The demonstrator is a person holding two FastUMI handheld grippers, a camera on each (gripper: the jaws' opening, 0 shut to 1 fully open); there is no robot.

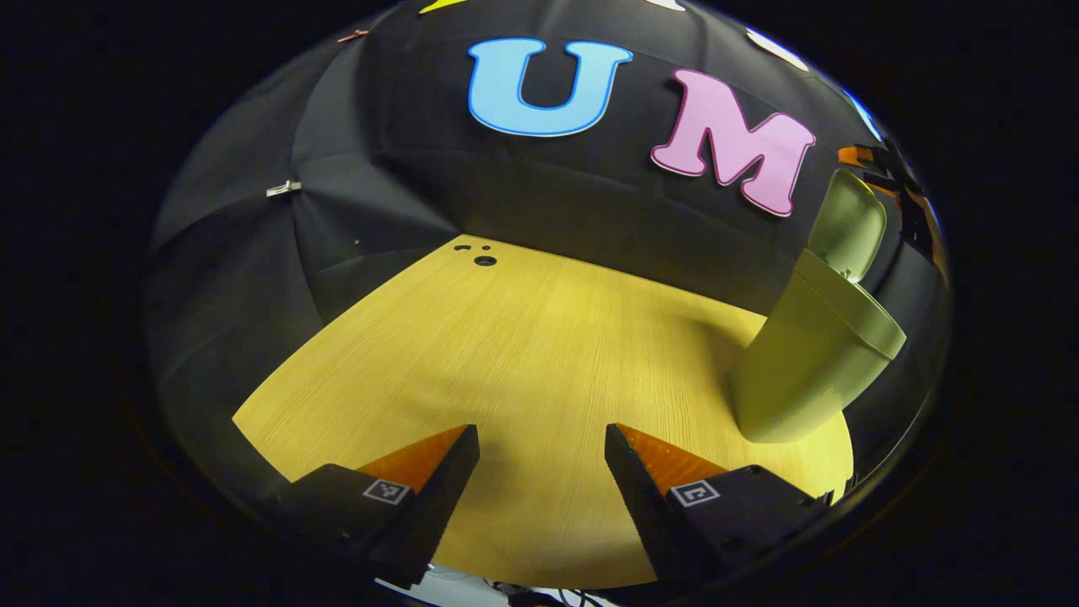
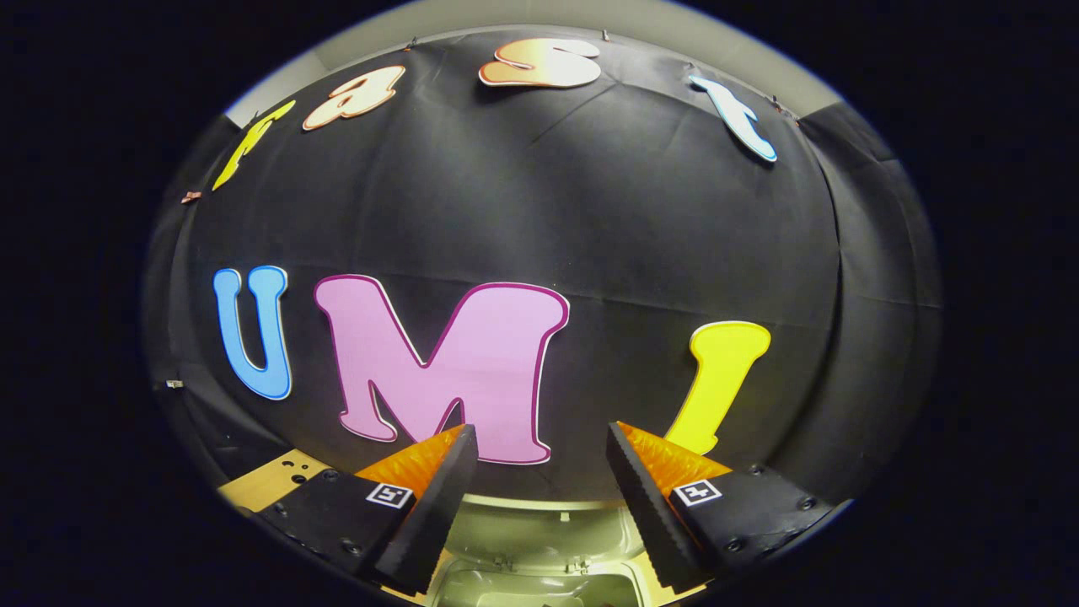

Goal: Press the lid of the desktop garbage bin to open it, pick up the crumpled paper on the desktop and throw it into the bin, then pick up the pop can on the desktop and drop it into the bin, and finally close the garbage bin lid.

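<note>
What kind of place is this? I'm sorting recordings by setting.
Probably a staged recording booth rather than a home: a black cloth wall backs a bare wooden desktop, where a green desktop garbage bin stands with its lid raised.

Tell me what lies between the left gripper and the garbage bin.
Bare wooden tabletop in the left gripper view: nothing lies between the left gripper, jaws apart, and the garbage bin, lid raised.
</note>
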